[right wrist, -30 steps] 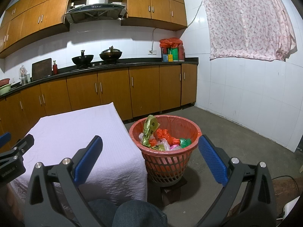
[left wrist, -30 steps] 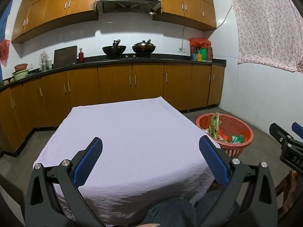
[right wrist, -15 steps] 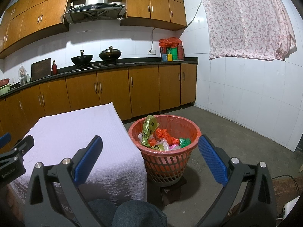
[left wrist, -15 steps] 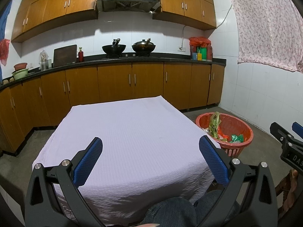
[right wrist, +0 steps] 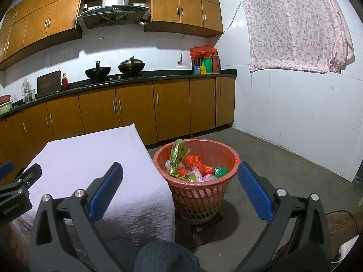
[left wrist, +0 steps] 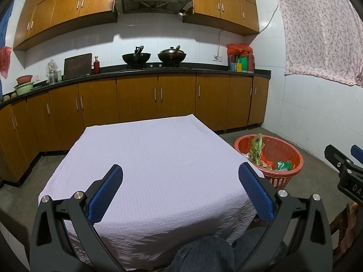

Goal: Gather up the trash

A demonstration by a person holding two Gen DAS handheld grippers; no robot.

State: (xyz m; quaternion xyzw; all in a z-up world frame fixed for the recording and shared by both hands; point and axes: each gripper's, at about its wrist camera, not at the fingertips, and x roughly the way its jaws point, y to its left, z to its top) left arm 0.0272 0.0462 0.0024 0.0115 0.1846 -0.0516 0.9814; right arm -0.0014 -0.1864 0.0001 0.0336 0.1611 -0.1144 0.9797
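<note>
A red plastic basket (right wrist: 226,151) stands on the floor to the right of the table; it also shows in the left wrist view (left wrist: 292,151). It holds crumpled trash (right wrist: 195,165): green, orange and clear wrappers and bags. The table's lilac cloth (left wrist: 154,158) shows no trash on it. My left gripper (left wrist: 180,181) is open and empty above the near part of the table. My right gripper (right wrist: 180,181) is open and empty, held near the basket at the table's right corner (right wrist: 158,195).
Wooden cabinets (left wrist: 136,99) and a dark counter with two woks (left wrist: 154,56) run along the far wall. A white tiled wall (right wrist: 306,113) with a pink curtain (right wrist: 295,27) is at the right. Bare concrete floor (right wrist: 283,170) lies beyond the basket. The person's knees (right wrist: 158,256) are below.
Both grippers have stayed open and empty. The views have shifted only slightly; the basket sits a touch lower in the left wrist view.
</note>
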